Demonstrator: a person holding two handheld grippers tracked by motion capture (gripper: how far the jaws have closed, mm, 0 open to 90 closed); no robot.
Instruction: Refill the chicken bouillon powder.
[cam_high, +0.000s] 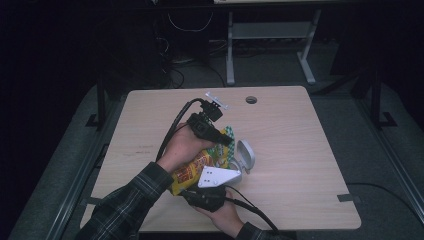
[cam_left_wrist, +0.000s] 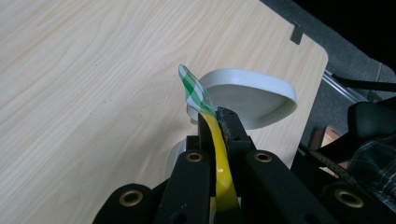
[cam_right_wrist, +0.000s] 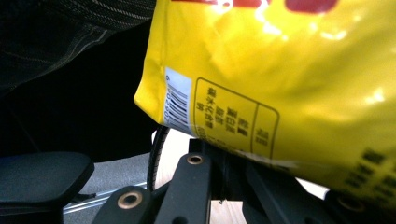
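The yellow crinkly snack bag (cam_high: 196, 169) hangs above the tabletop (cam_high: 300, 150), beside a white open-lidded plastic container (cam_high: 244, 159). The left gripper (cam_left_wrist: 218, 116) pinches its green-checked top seal; the right gripper (cam_right_wrist: 224, 156) clamps its bottom edge. It seems unopened: tearing remains.

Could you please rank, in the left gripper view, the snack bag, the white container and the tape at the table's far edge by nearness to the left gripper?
1. Snack bag: its edge is clamped between the left gripper jaws.
2. White container: on the table just beyond the jaw tips.
3. Tape: at the table's far edge, upper right.
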